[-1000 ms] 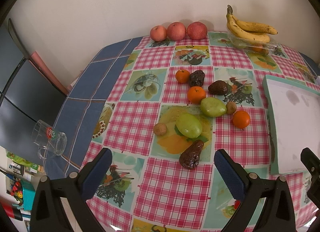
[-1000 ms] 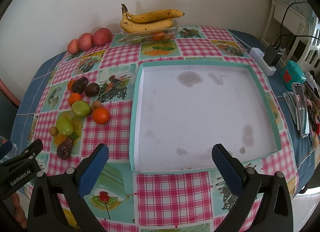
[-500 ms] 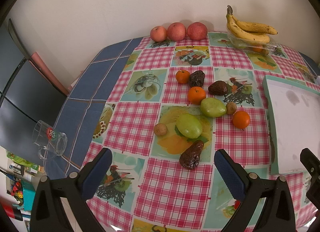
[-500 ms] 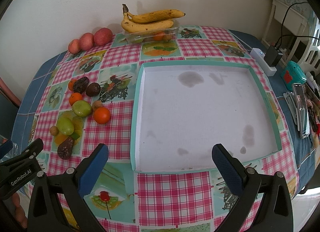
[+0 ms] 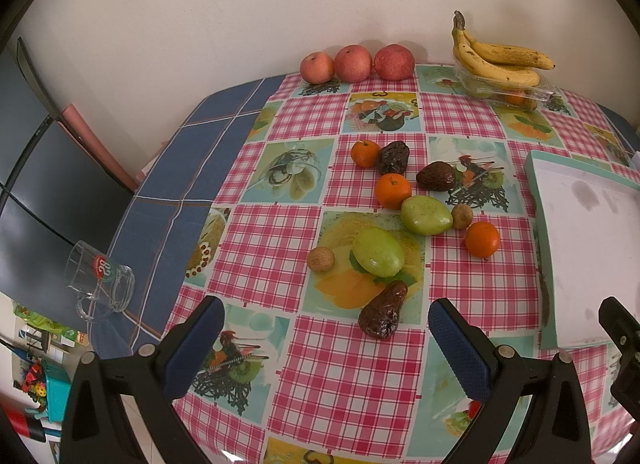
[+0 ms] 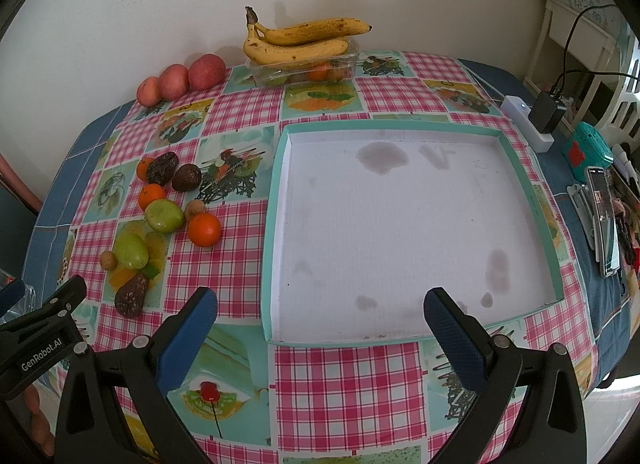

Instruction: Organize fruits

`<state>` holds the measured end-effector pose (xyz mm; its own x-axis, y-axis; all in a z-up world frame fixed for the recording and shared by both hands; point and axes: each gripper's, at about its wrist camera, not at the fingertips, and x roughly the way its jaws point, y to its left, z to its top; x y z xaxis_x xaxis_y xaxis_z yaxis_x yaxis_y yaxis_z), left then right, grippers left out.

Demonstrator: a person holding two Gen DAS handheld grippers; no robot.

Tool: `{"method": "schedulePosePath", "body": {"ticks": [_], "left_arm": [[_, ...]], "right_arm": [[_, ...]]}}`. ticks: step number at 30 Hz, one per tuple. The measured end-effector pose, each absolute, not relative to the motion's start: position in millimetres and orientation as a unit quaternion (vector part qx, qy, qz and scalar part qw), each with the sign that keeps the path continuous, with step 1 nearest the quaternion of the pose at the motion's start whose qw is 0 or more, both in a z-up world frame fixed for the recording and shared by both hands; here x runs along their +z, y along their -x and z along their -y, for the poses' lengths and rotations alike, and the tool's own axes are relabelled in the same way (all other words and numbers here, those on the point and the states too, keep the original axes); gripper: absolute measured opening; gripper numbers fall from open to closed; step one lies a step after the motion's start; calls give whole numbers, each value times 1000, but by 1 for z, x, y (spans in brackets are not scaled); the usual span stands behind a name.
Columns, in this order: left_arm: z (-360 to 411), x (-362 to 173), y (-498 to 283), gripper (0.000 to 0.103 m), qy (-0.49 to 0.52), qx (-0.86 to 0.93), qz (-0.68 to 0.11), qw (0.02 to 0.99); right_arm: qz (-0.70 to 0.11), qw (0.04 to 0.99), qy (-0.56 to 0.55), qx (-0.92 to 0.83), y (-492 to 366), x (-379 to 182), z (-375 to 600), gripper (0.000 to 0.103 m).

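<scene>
My left gripper [image 5: 326,338] hangs wide, nothing in it, over the table's near edge; the wrinkled dark avocado [image 5: 383,314] lies just ahead between the pads, long axis running away and slightly right. Behind it: small brown fruit [image 5: 320,259], two green mangoes [image 5: 378,251] [image 5: 426,215], three mandarins [image 5: 482,239], two more dark avocados [image 5: 436,176], all loose in a cluster left of the tray [image 6: 408,338]. Left arm is clearly nearer, I judge it takes the near avocado first; mango right behind could get nudged. Glass mug [image 5: 100,278] sits at the table's left edge, well clear. My right gripper [image 6: 320,324] is wide too, empty, facing the tray's near rim; tray holds nothing. Apples [image 6: 206,71] and bananas [image 6: 298,42] on a clear box along the far edge
</scene>
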<state>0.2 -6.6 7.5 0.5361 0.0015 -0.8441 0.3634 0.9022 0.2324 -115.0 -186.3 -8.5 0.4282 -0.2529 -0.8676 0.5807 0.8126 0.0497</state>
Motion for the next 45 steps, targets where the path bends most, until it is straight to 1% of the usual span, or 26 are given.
{"method": "schedulePosePath", "body": {"ticks": [22,26,38,45], "left_arm": [[6,8,0,103,-193,-105,-469,855],[6,16,-2,103,-182,-103,-466,860],[-44,13,-45,103,-75,-51,-473,876],[-63,14,-68,103,3,-81,-472,878]], "right_arm": [[-473,826,-174,-251,114,-9,185,103],[-473,826,-174,-251,114,-8,185,103],[-464,837,-205,-207,104,-11,181,103],[-439,860,-198,-169,78,-1,176,103]]}}
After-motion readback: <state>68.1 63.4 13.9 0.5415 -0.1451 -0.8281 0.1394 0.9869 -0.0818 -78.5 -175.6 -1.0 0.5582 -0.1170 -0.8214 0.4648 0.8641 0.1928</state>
